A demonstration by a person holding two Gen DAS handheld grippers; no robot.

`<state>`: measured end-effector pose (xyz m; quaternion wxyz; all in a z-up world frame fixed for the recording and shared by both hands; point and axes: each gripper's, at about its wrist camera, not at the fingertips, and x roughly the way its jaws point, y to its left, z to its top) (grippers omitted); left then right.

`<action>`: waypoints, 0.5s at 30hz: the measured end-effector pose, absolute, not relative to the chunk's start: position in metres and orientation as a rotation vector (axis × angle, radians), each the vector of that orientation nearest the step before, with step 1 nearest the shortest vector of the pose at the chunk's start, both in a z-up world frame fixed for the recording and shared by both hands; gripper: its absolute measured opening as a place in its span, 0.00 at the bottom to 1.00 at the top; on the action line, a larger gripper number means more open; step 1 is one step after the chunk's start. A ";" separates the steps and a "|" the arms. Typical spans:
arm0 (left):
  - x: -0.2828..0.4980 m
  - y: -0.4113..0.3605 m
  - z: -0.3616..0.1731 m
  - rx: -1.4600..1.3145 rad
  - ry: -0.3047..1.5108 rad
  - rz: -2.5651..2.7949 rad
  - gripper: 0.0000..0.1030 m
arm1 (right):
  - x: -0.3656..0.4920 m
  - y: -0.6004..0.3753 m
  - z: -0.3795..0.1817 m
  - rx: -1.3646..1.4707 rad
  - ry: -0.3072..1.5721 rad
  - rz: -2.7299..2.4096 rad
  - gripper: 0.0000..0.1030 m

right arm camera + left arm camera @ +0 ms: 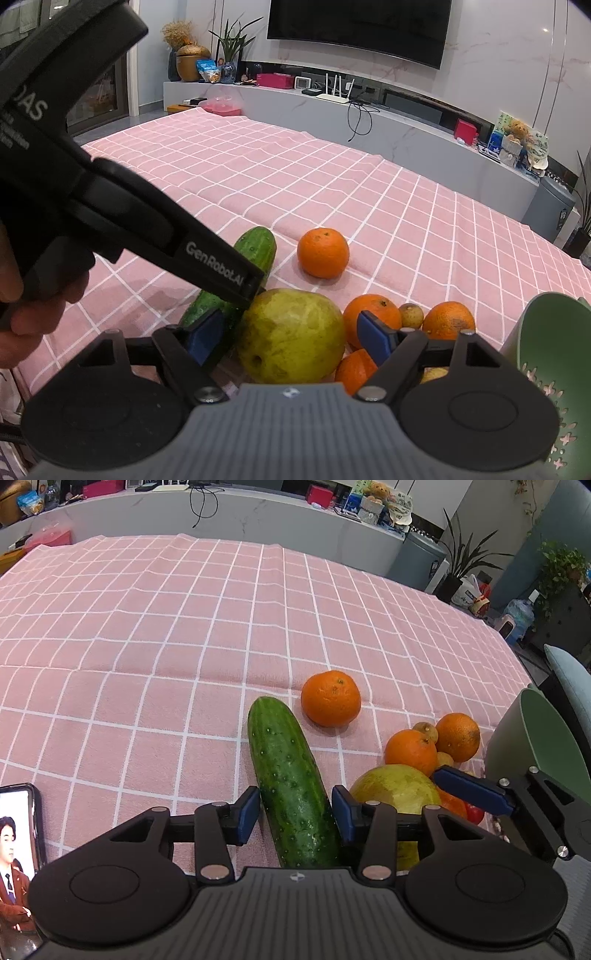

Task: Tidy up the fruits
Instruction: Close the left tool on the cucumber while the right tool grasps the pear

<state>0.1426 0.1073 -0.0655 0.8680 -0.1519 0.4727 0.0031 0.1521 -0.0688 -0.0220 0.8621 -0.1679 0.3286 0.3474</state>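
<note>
Your left gripper (295,812) has its blue pads on either side of the cucumber (291,782), close against its skin or touching it; you seem to be at the moment of gripping, though I can't tell whether the pads are pressing yet. The cucumber lies on the pink checked tablecloth (147,646), its far end pointing away from you, with a loose orange (330,698) just beyond and to the right of that tip.

Your right gripper (291,332) is spread wide around the big yellow-green pear (291,336), one pad on each flank with a visible gap, so it holds nothing. The pear sits just right of the cucumber, touching or nearly so. Behind the pear cluster two more oranges (373,314) and a couple of small brownish fruits (412,315); another orange lies low to the pear's right. The green bowl (546,354) stands at the far right of that cluster, tipped towards you.

My reading: sorting has barely begun, as every fruit in view is on the cloth and none is seen in the bowl. Next, you would close firmly on the cucumber's middle and lift it straight, clear of the pear, so neither rolls. The pear is wide and rounded, so centre the right pads on its broadest part before closing.
</note>
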 end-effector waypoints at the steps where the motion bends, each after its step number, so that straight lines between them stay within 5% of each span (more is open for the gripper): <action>1: 0.143 0.108 -0.066 -0.321 0.989 0.005 0.50 | 0.153 -0.070 -0.022 -0.346 0.693 0.727 0.74; 15: 0.132 0.118 -0.061 -0.389 0.971 0.015 0.45 | 0.147 -0.070 -0.029 -0.404 0.676 0.721 0.66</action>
